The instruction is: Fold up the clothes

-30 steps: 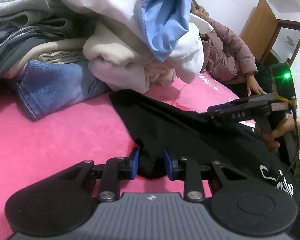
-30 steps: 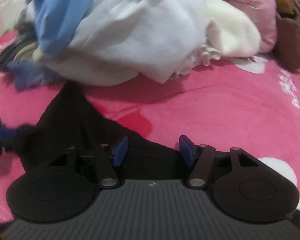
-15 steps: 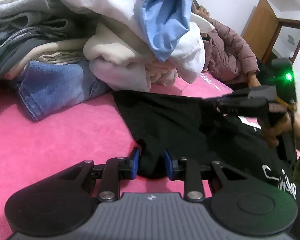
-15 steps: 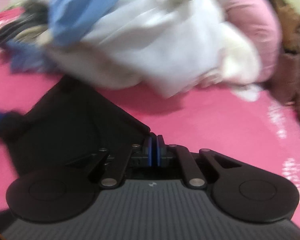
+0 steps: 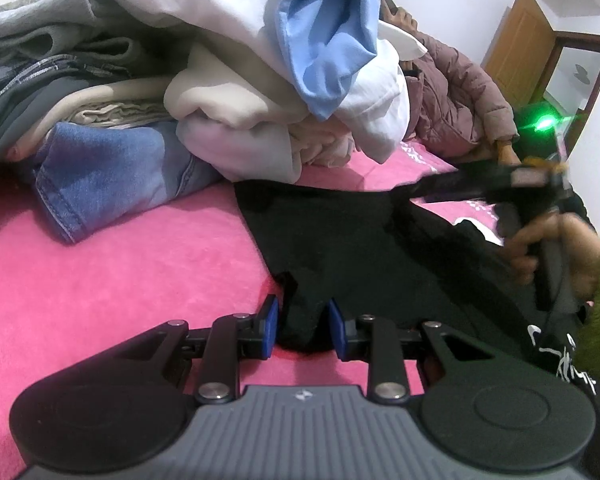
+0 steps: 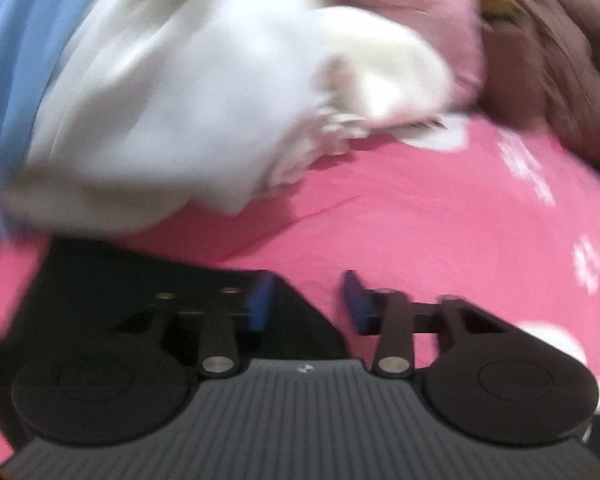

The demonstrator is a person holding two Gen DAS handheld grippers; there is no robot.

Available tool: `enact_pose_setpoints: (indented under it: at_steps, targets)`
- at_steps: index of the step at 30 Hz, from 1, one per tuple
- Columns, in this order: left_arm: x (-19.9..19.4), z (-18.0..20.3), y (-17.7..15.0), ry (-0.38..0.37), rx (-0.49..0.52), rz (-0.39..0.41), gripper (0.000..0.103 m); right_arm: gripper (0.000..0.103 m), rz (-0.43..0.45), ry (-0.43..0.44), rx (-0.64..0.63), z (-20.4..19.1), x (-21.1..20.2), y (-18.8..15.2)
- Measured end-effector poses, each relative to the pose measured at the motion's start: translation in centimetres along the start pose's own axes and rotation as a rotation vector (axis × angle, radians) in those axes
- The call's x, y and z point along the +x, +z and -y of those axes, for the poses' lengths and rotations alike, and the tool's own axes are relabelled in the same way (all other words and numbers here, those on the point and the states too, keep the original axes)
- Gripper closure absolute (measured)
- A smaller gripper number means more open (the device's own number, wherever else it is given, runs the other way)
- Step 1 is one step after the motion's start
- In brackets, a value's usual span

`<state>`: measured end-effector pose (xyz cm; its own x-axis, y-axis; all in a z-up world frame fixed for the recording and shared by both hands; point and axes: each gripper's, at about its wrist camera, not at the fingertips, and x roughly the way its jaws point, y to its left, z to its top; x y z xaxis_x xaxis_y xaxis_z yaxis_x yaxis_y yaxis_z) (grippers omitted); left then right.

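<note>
A pink bedspread (image 5: 112,280) covers the bed. On it the left gripper (image 5: 302,326) pinches a bunched fold at the near edge of a black garment (image 5: 340,240), blue pads pressed against the cloth. The garment spreads flat from there toward the right gripper (image 6: 306,300), whose jaws are opening; a corner of the black cloth lies under them, pads apart from it. In the left view a hand (image 5: 540,248) grips its handle. Beyond sits a heap of unfolded clothes (image 5: 228,80), with jeans (image 5: 108,176) at its base.
</note>
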<state>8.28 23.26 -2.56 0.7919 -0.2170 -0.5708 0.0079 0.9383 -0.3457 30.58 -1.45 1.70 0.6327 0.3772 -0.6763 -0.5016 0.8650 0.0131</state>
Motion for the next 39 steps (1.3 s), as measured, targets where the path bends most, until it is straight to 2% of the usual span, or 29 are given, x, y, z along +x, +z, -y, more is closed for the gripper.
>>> enact_pose_setpoints:
  at_steps: [1, 4, 6, 8, 13, 15, 17, 19, 21, 23, 26, 29, 33, 39]
  targets:
    - [0.0, -0.1, 0.0, -0.002, -0.004, 0.000, 0.075, 0.043, 0.002, 0.006, 0.074, 1.0, -0.6, 0.4]
    - [0.0, -0.5, 0.2, -0.009, -0.032, 0.005, 0.075, 0.035, 0.055, -0.016, 0.286, 4.4, -4.6, 0.7]
    - [-0.1, -1.1, 0.4, -0.006, -0.065, 0.017, 0.075, 0.034, 0.087, -0.034, 0.459, 6.9, -8.6, 0.1]
    - [-0.4, -1.5, 0.7, 0.017, -0.088, 0.041, 0.075, 0.034, 0.118, -0.014, 0.570, 8.4, -13.0, -1.4]
    - [-1.2, -1.1, 1.0, 0.046, -0.062, 0.081, 0.070, 0.034, 0.187, -0.052, 0.627, 8.5, -26.2, -8.0]
    - [-1.9, 0.3, 0.9, 0.028, -0.014, 0.097, 0.057, 0.035, 0.187, -0.093, 0.612, 7.9, -30.6, -11.6]
    - [-2.7, 2.3, 0.7, -0.005, 0.065, 0.113, 0.048, 0.036, 0.185, -0.141, 0.588, 7.4, -34.4, -14.7]
    - [-3.3, 5.0, 0.6, -0.053, 0.142, 0.108, 0.041, 0.038, 0.173, -0.198, 0.531, 7.1, -36.6, -16.4]
    - [-3.3, 7.8, 0.8, -0.113, 0.201, 0.067, 0.021, 0.042, 0.166, -0.195, 0.477, 7.3, -36.1, -16.1]
    - [-2.7, 10.4, 1.3, -0.171, 0.228, 0.024, 0.014, 0.042, 0.158, -0.192, 0.424, 7.5, -35.6, -15.8]
    - [-0.6, 13.7, 2.5, -0.188, 0.278, 0.025, 0.000, 0.042, 0.164, -0.110, 0.355, 7.4, -30.9, -13.1]
    - [3.2, 15.4, 3.4, -0.174, 0.311, -0.006, 0.000, 0.042, 0.158, -0.030, 0.270, 7.0, -25.0, -9.9]
    - [8.1, 15.3, 2.7, -0.088, 0.308, -0.059, 0.000, 0.042, 0.111, 0.032, 0.202, 6.2, -16.7, -5.4]
    - [9.9, 13.9, 0.7, -0.124, 0.319, -0.087, 0.000, 0.046, -0.036, 0.037, 0.264, 6.9, -6.8, -2.4]
